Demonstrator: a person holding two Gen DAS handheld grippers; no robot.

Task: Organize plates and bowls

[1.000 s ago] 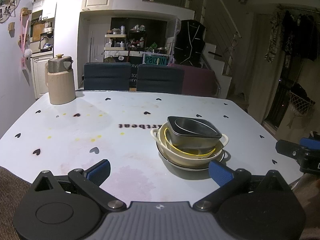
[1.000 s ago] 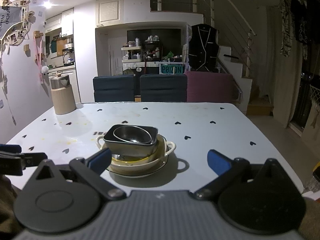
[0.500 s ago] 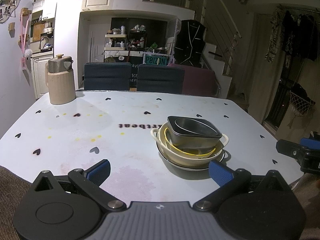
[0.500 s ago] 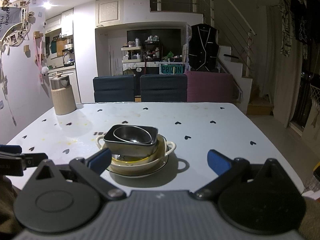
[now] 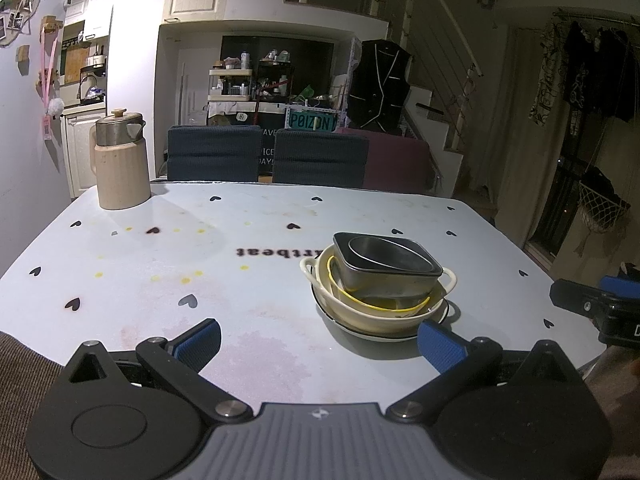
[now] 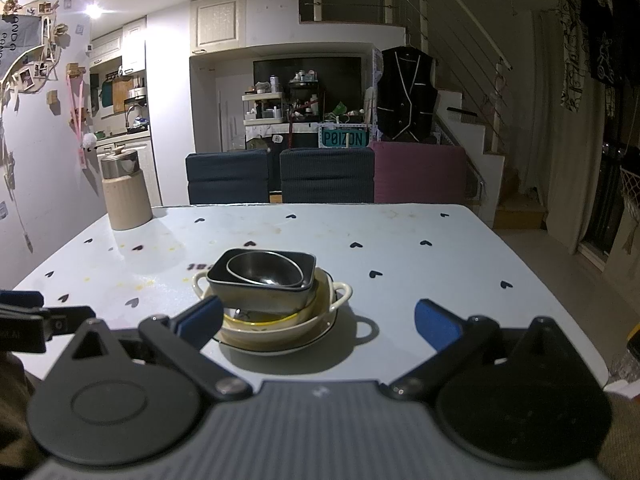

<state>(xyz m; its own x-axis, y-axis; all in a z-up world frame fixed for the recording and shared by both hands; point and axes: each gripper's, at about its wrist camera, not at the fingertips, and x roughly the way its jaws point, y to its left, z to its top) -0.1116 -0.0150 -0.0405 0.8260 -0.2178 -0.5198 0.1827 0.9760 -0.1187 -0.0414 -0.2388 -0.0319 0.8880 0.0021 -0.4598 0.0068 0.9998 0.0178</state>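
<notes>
both grippers — left gripper (image 5: 318, 338), right gripper (image 6: 318, 318) — jaws apart, empty; tilted metal tray (image 6: 262, 280) may slide off the cream bowl (image 6: 276, 322) if nudged.

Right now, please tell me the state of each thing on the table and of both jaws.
Left gripper: jaws open, empty.
Right gripper: jaws open, empty.
Metal bowl: nested in the square dish.
Square dish: tilted in the cream bowl.
Cream bowl: upright on the plate.
Plate: flat, under the stack.
Jug: upright, lid on.

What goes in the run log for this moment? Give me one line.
stage: before first grasp | left hand-held gripper: open, empty | right hand-held gripper: open, empty | dish stack: nested on table, untouched | jug: far-left corner
</notes>
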